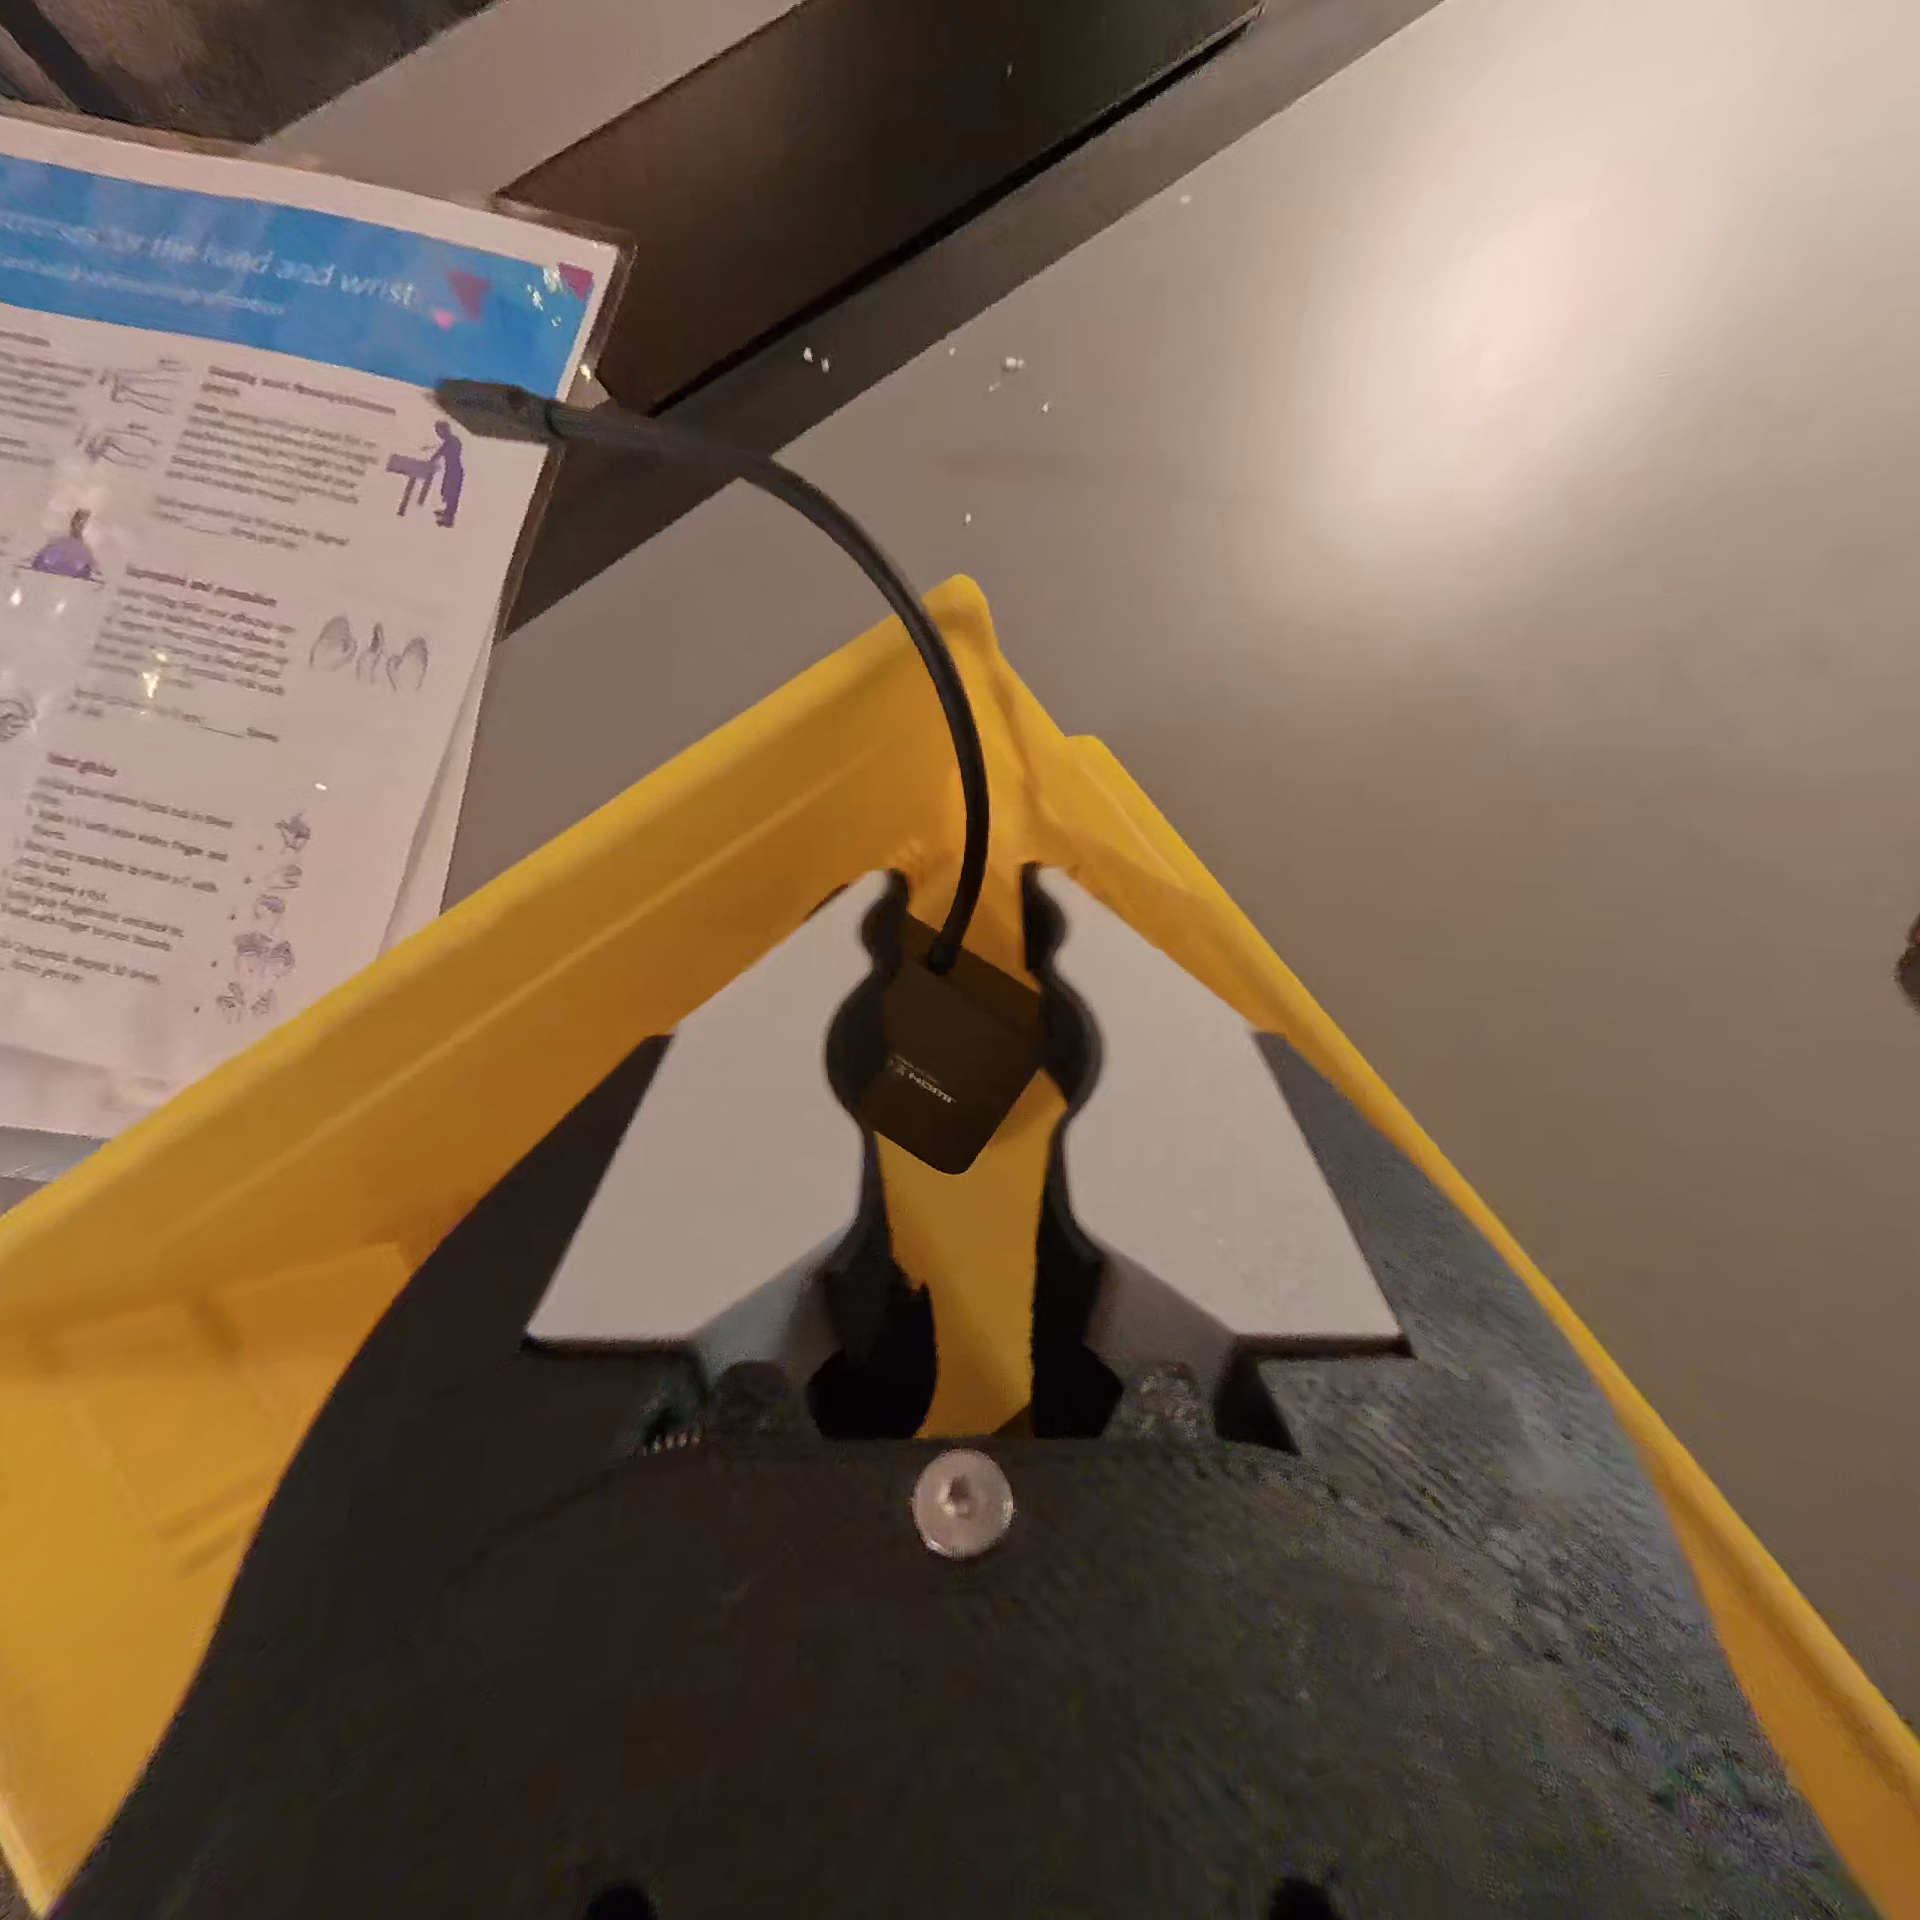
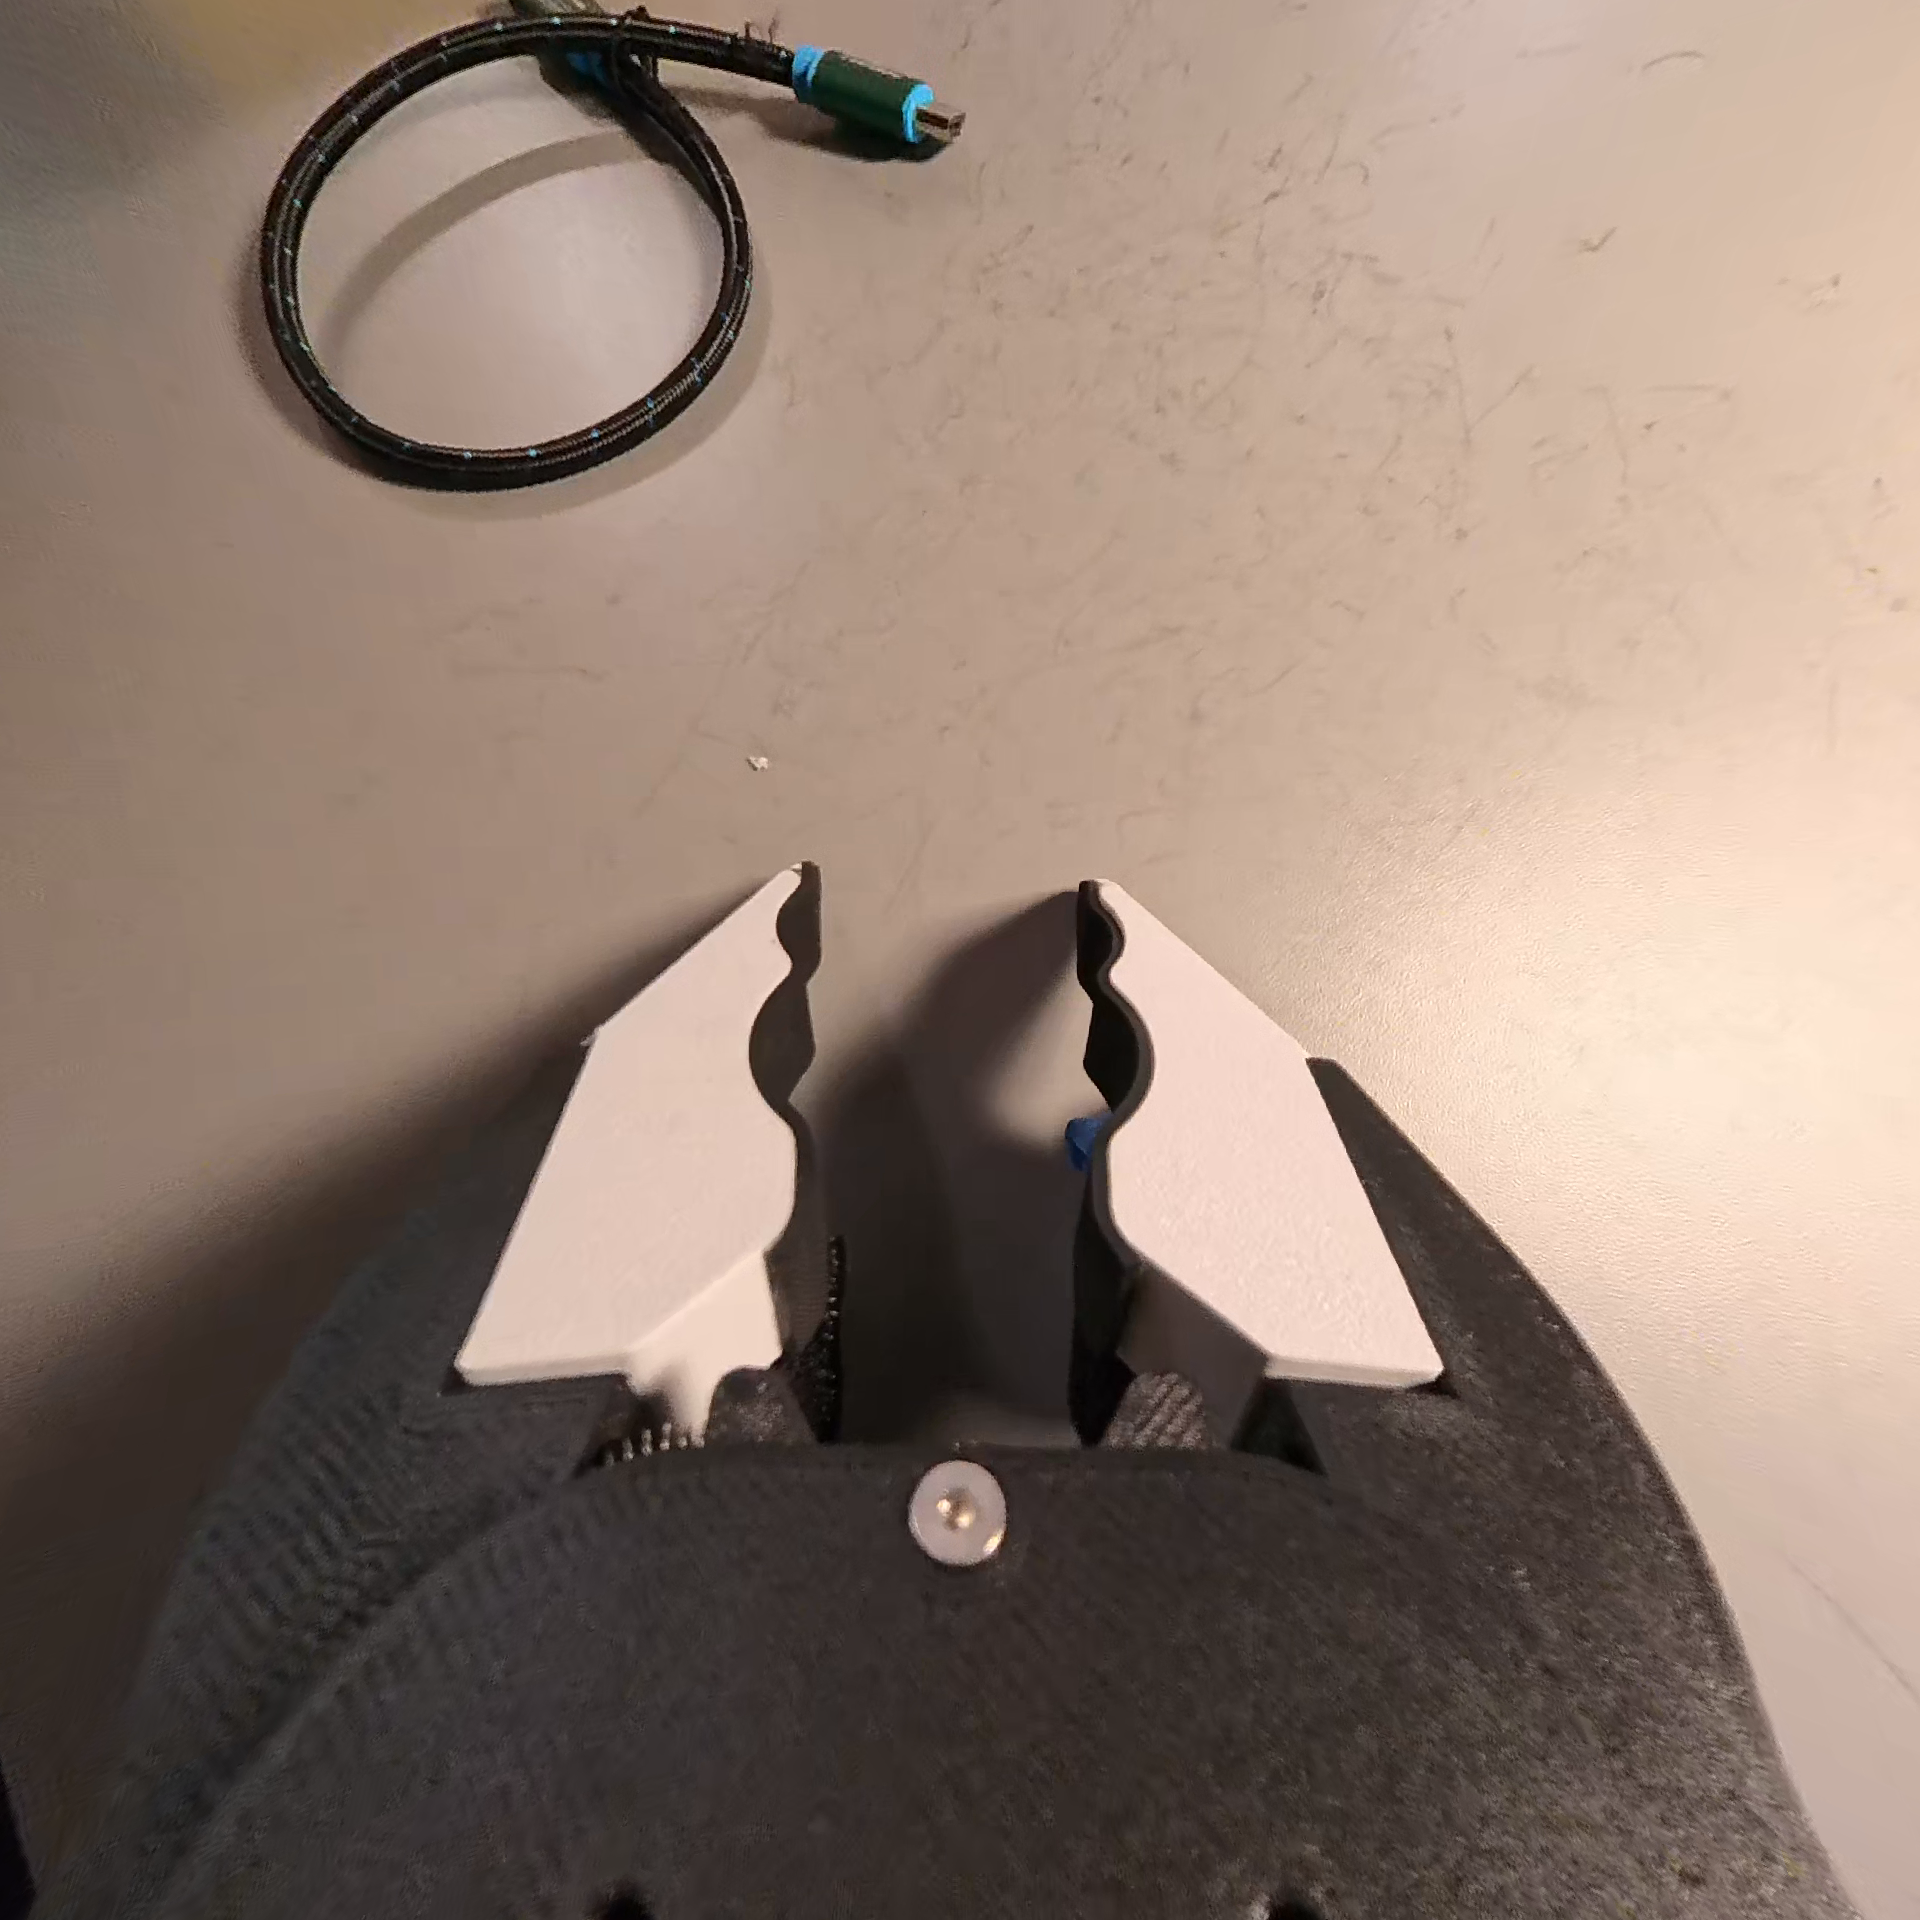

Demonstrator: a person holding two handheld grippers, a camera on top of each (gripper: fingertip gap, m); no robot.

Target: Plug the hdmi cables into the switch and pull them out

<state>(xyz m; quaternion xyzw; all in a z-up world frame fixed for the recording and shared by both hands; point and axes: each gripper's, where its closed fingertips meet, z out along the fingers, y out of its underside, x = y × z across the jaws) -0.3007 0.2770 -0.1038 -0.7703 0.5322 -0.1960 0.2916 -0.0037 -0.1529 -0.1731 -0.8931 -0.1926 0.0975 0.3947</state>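
In the left wrist view my left gripper (image 1: 964,883) is shut on a small black switch box (image 1: 951,1070), held tilted between the dark pads. The switch's short black cable (image 1: 935,665) arcs up and left to a black plug (image 1: 488,405) that hangs free. In the right wrist view my right gripper (image 2: 948,883) is open and empty, low over the beige table (image 2: 1351,520). A black braided hdmi cable (image 2: 499,301) lies coiled at the far left of that view. Its green and blue connector (image 2: 868,94) points right, well ahead of the fingers.
A yellow plastic bin (image 1: 623,935) sits right under and behind the left gripper, its corner pointing away. A printed sheet with a blue header (image 1: 208,520) lies at the left. A dark block or shelf (image 1: 831,208) runs across the back. Small white crumbs dot the table. Across from one pair of fingers to the other is roughly 55 cm.
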